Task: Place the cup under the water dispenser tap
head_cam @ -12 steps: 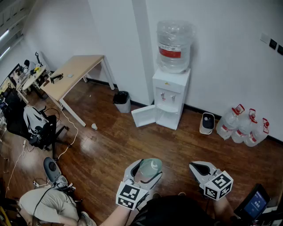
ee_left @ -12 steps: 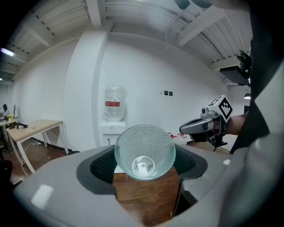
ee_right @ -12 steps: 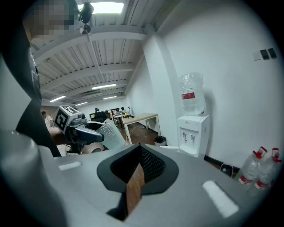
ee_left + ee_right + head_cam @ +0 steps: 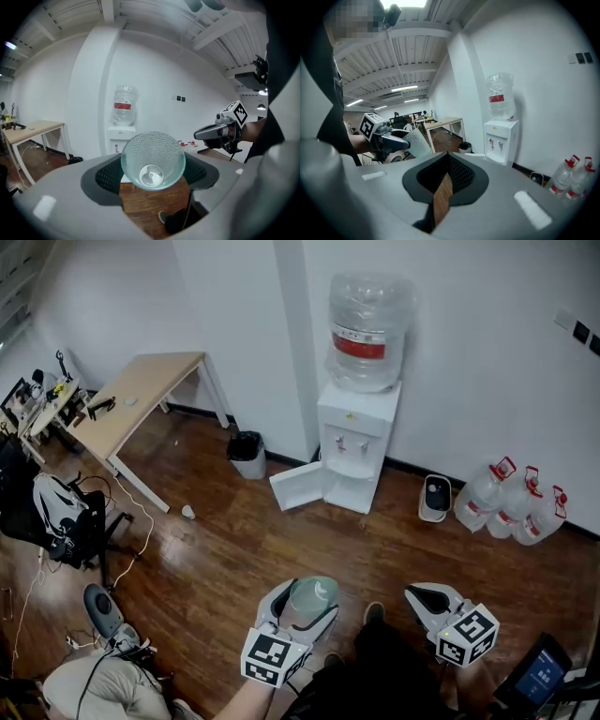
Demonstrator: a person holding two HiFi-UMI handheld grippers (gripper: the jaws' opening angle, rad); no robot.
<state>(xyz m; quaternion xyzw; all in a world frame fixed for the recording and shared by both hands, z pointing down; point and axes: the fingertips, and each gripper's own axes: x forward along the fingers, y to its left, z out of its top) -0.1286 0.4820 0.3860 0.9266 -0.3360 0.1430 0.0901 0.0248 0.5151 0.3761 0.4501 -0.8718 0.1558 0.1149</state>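
Note:
A clear, dimpled glass cup (image 4: 311, 597) lies between the jaws of my left gripper (image 4: 302, 600), which is shut on it low in the head view. In the left gripper view the cup (image 4: 153, 159) shows its mouth and fills the gap between the pads. The white water dispenser (image 4: 357, 446), with a big bottle on top and two small taps (image 4: 346, 442), stands against the far wall, well ahead of both grippers. My right gripper (image 4: 429, 598) hovers to the right of the cup, shut, with nothing in it.
The dispenser's lower door (image 4: 297, 486) hangs open to the left. A black bin (image 4: 247, 451) and a wooden table (image 4: 141, 390) stand further left. Several spare water bottles (image 4: 511, 502) and a small white device (image 4: 432, 498) lie to the right. Cables and a chair (image 4: 66, 512) crowd the left.
The whole view has shifted slightly; the dispenser and table sit a little further left in the frame, and a foot now shows below. Both grippers keep the same pose.

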